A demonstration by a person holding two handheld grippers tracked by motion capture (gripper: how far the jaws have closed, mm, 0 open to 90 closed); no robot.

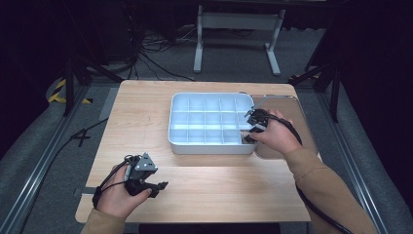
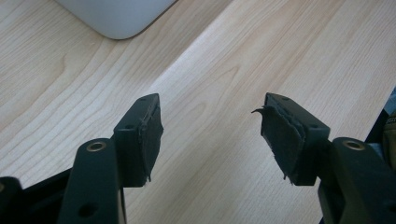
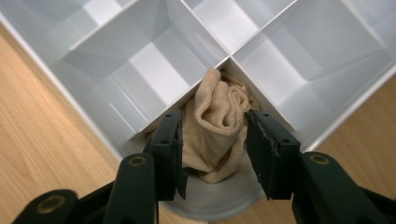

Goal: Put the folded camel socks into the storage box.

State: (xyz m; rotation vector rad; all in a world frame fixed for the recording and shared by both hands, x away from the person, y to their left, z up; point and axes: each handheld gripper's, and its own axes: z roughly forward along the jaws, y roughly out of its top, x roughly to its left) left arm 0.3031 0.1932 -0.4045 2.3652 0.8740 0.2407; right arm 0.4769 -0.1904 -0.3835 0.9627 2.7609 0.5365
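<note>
Beige and rolled up, the sock (image 3: 217, 128) sits in a corner cell of the white tray (image 1: 178, 141), the cell nearest the person at the tray's right end, pushed against the divider walls. The right tool (image 3: 214, 149) hangs over that cell with its jaws on either side of the sock; the pads look spread and not pressing on the fabric, so the sock appears to be let go and resting in the cell by itself. In the high view the right tool (image 1: 251, 127) is at the tray's near right corner, with a clear lid (image 1: 287, 105) lying flat just right of the tray. The left tool (image 1: 155, 187) rests well apart from the tray, near the front left of the wooden surface (image 1: 141, 112), its jaws spread wide with nothing between them. My reading is that the step in hand is the placing of the sock into its cell, and that it is all but done. The next move calls for lifting the right tool straight up and clear of the tray, jaws kept wide so a pad does not catch the fabric and drag the sock out over the divider.
</note>
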